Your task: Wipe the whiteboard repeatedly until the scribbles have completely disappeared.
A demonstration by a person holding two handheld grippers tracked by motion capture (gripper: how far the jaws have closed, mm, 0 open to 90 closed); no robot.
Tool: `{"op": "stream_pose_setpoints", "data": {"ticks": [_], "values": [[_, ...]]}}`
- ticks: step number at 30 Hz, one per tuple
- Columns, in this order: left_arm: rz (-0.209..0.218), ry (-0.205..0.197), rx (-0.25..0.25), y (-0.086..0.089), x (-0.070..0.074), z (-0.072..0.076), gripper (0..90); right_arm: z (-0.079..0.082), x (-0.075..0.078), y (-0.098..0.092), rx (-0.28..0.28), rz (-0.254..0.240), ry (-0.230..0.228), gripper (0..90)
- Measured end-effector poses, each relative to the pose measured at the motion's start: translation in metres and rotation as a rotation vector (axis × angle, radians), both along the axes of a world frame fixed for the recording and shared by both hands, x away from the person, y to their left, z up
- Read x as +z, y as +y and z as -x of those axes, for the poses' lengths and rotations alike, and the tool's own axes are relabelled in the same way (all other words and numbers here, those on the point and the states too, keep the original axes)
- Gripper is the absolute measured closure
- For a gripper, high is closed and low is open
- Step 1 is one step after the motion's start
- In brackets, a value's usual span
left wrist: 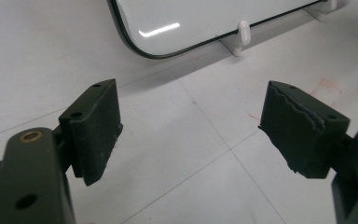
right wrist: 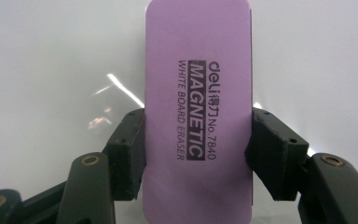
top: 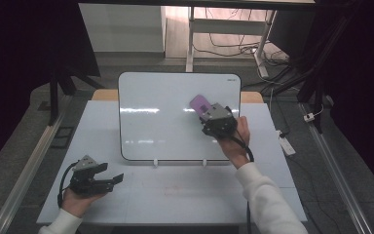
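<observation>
Left hand-held gripper (top: 118,178) parked low over the near desk (top: 175,195), jaws wide open, nothing in them. Right hand-held gripper (top: 205,113) clamps the purple eraser (right wrist: 198,116) by its long sides, against the upper right of the whiteboard (top: 156,117). Risk: board only leans on small white clips (left wrist: 244,32); hard wiping pressure could tip it or twist the eraser in the pads.

The whiteboard (top: 175,117) stands on the table (top: 175,195); the eraser (top: 200,103) lies against its upper right; the left gripper (top: 119,178) rests front-left.
</observation>
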State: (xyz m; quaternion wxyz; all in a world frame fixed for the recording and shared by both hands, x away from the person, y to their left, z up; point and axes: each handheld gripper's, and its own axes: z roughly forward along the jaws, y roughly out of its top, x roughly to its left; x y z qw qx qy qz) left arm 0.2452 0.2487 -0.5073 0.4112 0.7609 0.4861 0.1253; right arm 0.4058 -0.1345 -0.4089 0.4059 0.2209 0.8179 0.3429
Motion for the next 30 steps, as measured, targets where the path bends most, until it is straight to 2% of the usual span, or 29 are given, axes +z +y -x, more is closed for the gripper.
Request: {"op": "stream_pose_setpoints", "data": {"ticks": [2,4,8,10,13,15,17,18,21,24,26,28,30], "values": [[-0.002,0.000,-0.002,0.000,0.000,0.001,20.7,-0.001,0.002,0.011,0.016,0.014,-0.004,40.8],[-0.002,-0.002,-0.003,-0.001,0.001,0.001,20.7,-0.008,0.009,0.015,0.008,0.003,-0.011,40.8],[0.000,0.000,-0.001,0.001,0.000,0.001,20.7,-0.026,0.030,0.003,-0.060,-0.067,-0.029,40.8],[0.001,0.000,-0.002,0.002,0.000,0.001,20.7,-0.031,0.035,-0.008,-0.086,-0.106,-0.022,40.8],[0.003,-0.002,-0.001,0.002,0.000,0.001,20.7,-0.024,0.028,-0.011,-0.080,-0.098,-0.013,40.8],[0.002,-0.003,-0.003,0.002,0.000,0.001,20.7,-0.014,0.014,-0.004,-0.044,-0.059,-0.009,40.9],[0.000,0.000,-0.003,0.001,0.000,0.000,20.7,-0.002,0.000,0.007,0.007,0.014,-0.014,40.8],[-0.003,0.002,-0.004,0.000,0.000,0.000,20.7,0.003,-0.005,0.012,0.031,0.026,-0.008,40.9],[-0.004,-0.004,-0.005,-0.001,0.001,0.001,20.6,0.013,-0.016,0.024,0.081,0.036,0.025,40.8],[-0.001,-0.003,-0.004,0.000,0.001,0.001,20.6,0.018,-0.021,0.026,0.098,0.050,0.013,40.8],[-0.001,0.002,-0.002,0.001,0.000,0.000,20.6,0.015,-0.018,0.019,0.076,0.024,0.022,40.8],[0.000,0.001,-0.002,0.002,0.000,0.001,20.6,0.009,-0.011,0.005,0.032,-0.002,0.011,40.8],[0.002,-0.002,-0.001,0.002,0.000,0.001,20.6,0.001,-0.002,-0.014,-0.034,-0.052,0.003,40.8]]}}
